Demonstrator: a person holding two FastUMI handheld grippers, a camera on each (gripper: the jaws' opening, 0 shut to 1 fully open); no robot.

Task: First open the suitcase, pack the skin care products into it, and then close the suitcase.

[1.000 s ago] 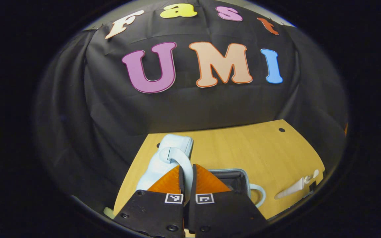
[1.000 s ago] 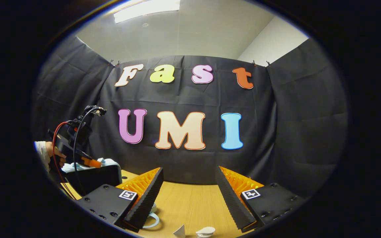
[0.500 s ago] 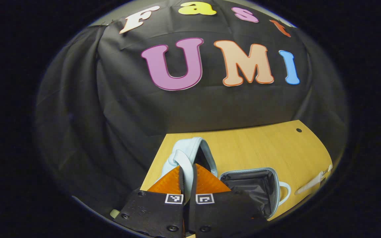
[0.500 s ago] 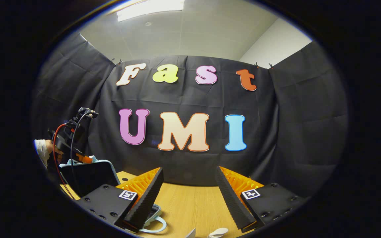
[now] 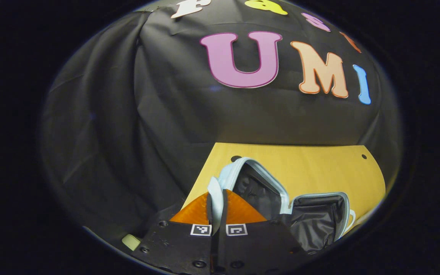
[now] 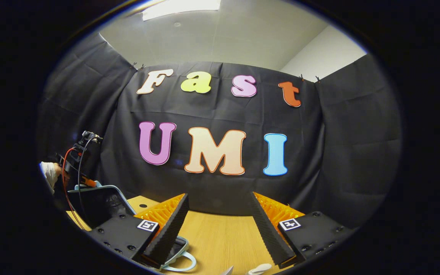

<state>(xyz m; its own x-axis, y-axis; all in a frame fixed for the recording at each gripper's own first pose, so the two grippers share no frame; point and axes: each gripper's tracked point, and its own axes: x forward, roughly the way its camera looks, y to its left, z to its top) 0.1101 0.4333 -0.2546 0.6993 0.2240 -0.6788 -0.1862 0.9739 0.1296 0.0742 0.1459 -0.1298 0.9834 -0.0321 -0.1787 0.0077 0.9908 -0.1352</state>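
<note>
Left gripper pinching the pale blue loop handle of the small light blue suitcase with black lining, holding its lid raised and tilted back. Suitcase lying open at the left of the light wooden table. Right gripper hovering above the table, orange ribbed fingers spread wide, gripping nothing. Small white skin care item near the table's front edge.

A ceiling light panel glares overhead, the black booth wall stays dim, and edges curve with fisheye distortion.
</note>
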